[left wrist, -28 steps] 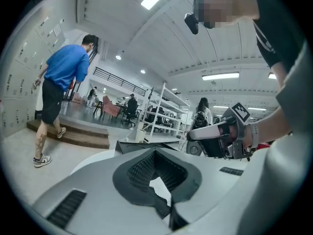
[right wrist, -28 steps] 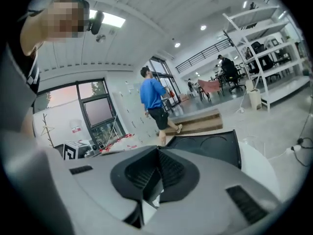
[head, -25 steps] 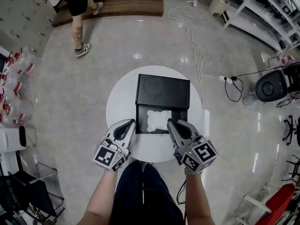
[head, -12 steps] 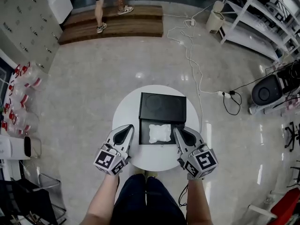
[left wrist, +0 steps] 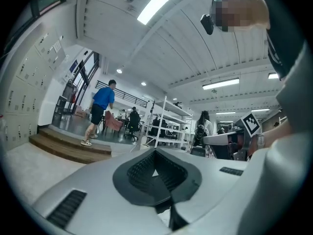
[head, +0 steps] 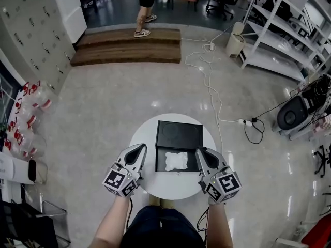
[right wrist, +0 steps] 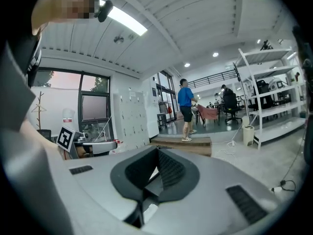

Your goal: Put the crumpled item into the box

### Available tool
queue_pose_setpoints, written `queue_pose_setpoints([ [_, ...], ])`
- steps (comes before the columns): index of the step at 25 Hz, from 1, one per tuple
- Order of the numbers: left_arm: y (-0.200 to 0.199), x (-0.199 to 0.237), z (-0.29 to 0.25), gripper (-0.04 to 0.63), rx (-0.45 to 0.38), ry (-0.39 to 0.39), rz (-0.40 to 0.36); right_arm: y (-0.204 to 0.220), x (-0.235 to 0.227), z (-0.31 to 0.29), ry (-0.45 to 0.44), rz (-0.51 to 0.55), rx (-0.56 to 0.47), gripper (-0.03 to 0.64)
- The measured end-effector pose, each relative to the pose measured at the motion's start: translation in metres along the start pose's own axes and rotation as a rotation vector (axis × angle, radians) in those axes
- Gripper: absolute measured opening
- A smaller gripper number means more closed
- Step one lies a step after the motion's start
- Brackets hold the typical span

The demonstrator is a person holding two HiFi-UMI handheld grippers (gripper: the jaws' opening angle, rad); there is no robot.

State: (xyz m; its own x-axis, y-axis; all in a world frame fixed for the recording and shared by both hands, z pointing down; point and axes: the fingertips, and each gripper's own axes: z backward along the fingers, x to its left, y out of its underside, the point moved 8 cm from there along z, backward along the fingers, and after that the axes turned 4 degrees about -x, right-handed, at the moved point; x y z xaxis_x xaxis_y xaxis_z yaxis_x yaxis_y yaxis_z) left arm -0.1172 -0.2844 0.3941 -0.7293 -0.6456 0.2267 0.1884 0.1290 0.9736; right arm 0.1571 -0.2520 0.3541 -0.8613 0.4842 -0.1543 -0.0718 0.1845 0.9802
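Note:
A black box (head: pixel 178 134) lies open on the round white table (head: pixel 150 182), its lid flat on the far side. The white crumpled item (head: pixel 176 161) rests inside the near half of the box. My left gripper (head: pixel 140 149) hangs shut and empty above the table, left of the box. My right gripper (head: pixel 199 152) hangs shut and empty to the box's right. In the left gripper view the left gripper (left wrist: pixel 155 166) points level into the room, jaws together. In the right gripper view the right gripper (right wrist: pixel 157 166) does the same, tipped slightly down.
A person (head: pixel 145 6) walks by a wooden step platform (head: pixel 126 45) at the back. White cables (head: pixel 211 87) trail across the floor. Metal shelves (head: pixel 279 35) and a dark round machine (head: pixel 295 110) stand at the right. Bottles (head: pixel 26 112) line the left wall.
Both grippers have risen together, and the table and box look smaller and farther below. The person at the back has moved onto the step and farther off. The jaws stayed shut.

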Motion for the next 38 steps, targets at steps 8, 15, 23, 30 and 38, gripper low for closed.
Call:
queue_pose_setpoints([
  [8, -0.031, -0.008, 0.003, 0.003, -0.046, 0.005, 0.007, -0.025, 0.004, 0.014, 0.012, 0.016, -0.033, 0.005],
  [15, -0.048, -0.013, 0.001, 0.003, -0.06, 0.006, -0.039, -0.037, 0.005, 0.02, 0.005, 0.015, -0.051, 0.005],
  [23, -0.07, -0.014, 0.001, 0.003, -0.089, -0.014, -0.072, -0.054, 0.004, 0.02, -0.001, 0.032, -0.091, 0.004],
  [30, -0.088, -0.013, 0.0, 0.003, -0.126, -0.017, -0.085, -0.069, 0.003, 0.02, -0.002, 0.048, -0.124, 0.003],
  [38, -0.1, -0.018, 0.007, 0.003, -0.147, -0.02, -0.11, -0.076, 0.006, 0.027, 0.001, 0.041, -0.163, 0.004],
])
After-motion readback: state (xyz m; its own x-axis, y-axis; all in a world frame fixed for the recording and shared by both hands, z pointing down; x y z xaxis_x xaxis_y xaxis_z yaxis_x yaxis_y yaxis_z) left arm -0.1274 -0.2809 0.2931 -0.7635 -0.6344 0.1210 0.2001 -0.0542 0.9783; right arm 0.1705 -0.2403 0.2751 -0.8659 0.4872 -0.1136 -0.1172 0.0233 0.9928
